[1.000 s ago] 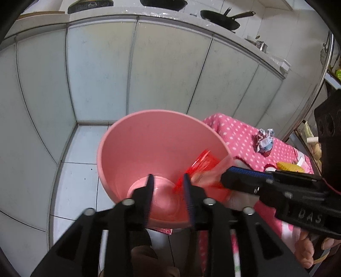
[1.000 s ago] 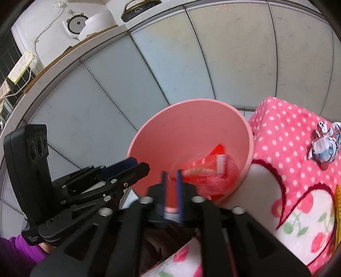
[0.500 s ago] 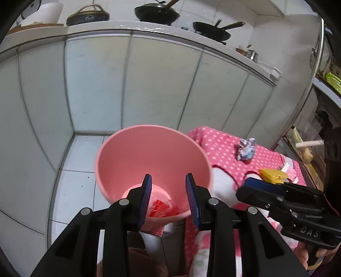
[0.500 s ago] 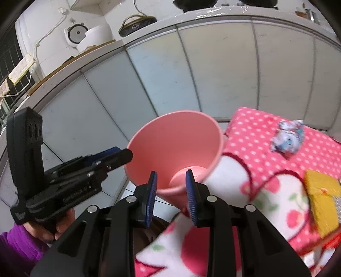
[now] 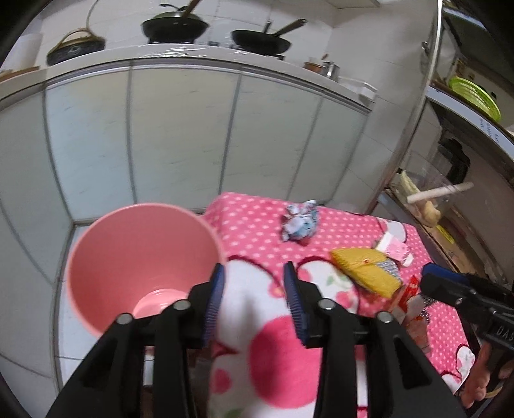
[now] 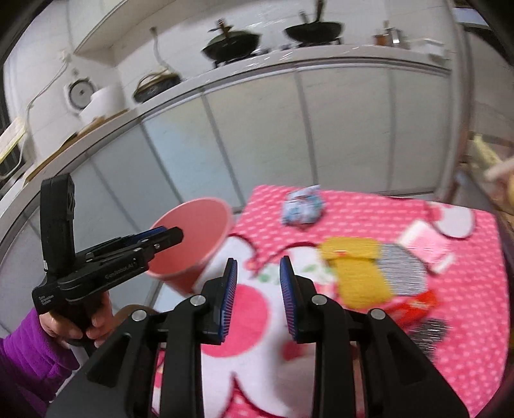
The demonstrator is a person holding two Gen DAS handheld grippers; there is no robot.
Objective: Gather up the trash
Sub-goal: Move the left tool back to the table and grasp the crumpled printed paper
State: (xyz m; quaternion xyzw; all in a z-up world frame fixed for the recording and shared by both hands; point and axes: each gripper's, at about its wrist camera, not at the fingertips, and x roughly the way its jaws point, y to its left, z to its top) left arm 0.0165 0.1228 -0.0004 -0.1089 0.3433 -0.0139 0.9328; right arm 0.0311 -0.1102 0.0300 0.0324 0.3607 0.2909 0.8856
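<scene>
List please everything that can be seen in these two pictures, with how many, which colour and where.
bin: 1, pink, on the floor left of the table
cloth: 1, pink with white dots, covering the table
crumpled wrapper: 1, blue and white, far end of the cloth
packet: 1, yellow, right part of the cloth
packet: 1, red, near the yellow one
pans: 2, black, on the counter
cabinet doors: several, pale, under the counter
left gripper: black, blue pads, jaws opening, nothing between
right gripper: black, blue pads, open, empty
sleeve: 1, purple, lower left
</scene>
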